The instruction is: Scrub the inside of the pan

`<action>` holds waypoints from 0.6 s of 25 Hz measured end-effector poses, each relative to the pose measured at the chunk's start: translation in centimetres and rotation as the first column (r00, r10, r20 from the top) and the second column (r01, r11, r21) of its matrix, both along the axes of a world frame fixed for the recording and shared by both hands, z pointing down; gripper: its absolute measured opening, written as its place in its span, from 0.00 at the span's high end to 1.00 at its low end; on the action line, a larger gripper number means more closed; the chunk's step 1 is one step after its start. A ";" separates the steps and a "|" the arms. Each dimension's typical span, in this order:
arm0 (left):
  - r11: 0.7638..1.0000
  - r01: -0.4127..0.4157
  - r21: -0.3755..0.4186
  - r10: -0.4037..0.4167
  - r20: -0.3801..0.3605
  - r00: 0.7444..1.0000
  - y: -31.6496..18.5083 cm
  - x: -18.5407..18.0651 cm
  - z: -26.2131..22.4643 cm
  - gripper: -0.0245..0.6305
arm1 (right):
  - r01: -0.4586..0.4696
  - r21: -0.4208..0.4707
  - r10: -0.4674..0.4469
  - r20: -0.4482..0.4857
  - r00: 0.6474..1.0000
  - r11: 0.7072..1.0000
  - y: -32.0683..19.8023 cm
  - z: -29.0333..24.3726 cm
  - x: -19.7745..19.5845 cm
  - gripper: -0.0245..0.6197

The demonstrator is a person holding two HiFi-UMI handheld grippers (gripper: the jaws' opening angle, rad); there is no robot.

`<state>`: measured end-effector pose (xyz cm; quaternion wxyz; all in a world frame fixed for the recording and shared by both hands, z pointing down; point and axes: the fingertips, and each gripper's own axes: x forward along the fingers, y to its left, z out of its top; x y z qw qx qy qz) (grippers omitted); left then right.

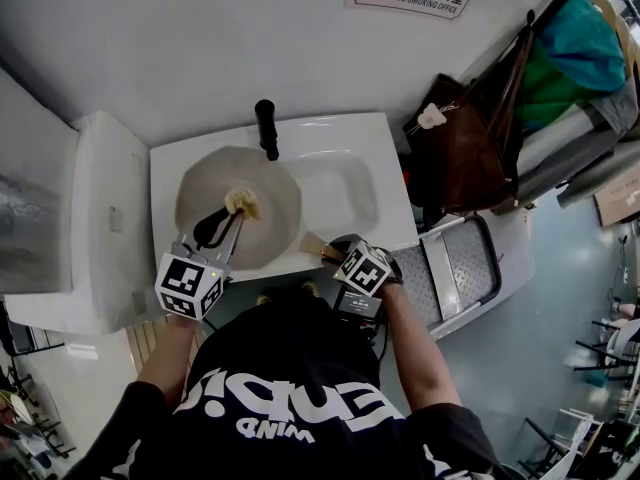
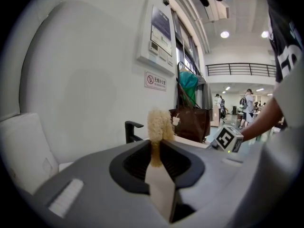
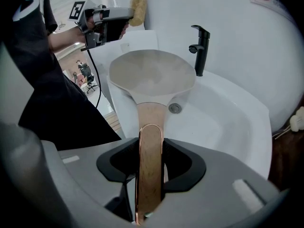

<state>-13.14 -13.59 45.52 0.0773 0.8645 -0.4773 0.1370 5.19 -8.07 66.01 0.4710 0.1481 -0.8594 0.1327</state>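
A grey pan (image 1: pixel 272 230) rests over the left part of a white sink (image 1: pixel 345 193). Its wooden handle (image 1: pixel 314 245) points toward me. My right gripper (image 1: pixel 335 256) is shut on that handle (image 3: pixel 149 146), which runs between the jaws up to the bowl of the pan (image 3: pixel 152 75). My left gripper (image 1: pixel 232 220) is shut on a fluffy beige scrubber (image 1: pixel 241 203). The scrubber (image 3: pixel 139 8) hangs above the pan without touching it. In the left gripper view the scrubber (image 2: pixel 159 125) sticks up from between the jaws of the left gripper (image 2: pixel 159 148).
A black faucet (image 1: pixel 266 128) stands at the sink's back edge, just behind the pan. A large white box (image 1: pixel 100 218) borders the sink on the left. A brown bag (image 1: pixel 465 148) hangs to the right, above a metal step stool (image 1: pixel 465 268).
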 end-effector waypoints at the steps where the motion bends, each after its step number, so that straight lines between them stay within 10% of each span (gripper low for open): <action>1: 1.000 -0.007 -0.003 0.007 0.005 1.000 -0.1 0.1 0.1 0.88 | 0.001 -0.005 -0.001 -0.003 1.000 1.000 0.1 0.1 0.0 0.71; 9: 0.989 -0.142 -0.052 0.147 0.117 0.982 -1.0 1.0 2.0 0.88 | 0.009 -0.013 -0.009 -0.026 1.000 1.000 0.2 -1.0 -0.2 0.71; 15: 0.925 -0.351 -0.145 0.377 0.241 0.894 -0.4 4.1 5.7 0.88 | 0.012 -0.015 -0.012 -0.030 0.999 1.000 0.2 -1.7 -0.3 0.71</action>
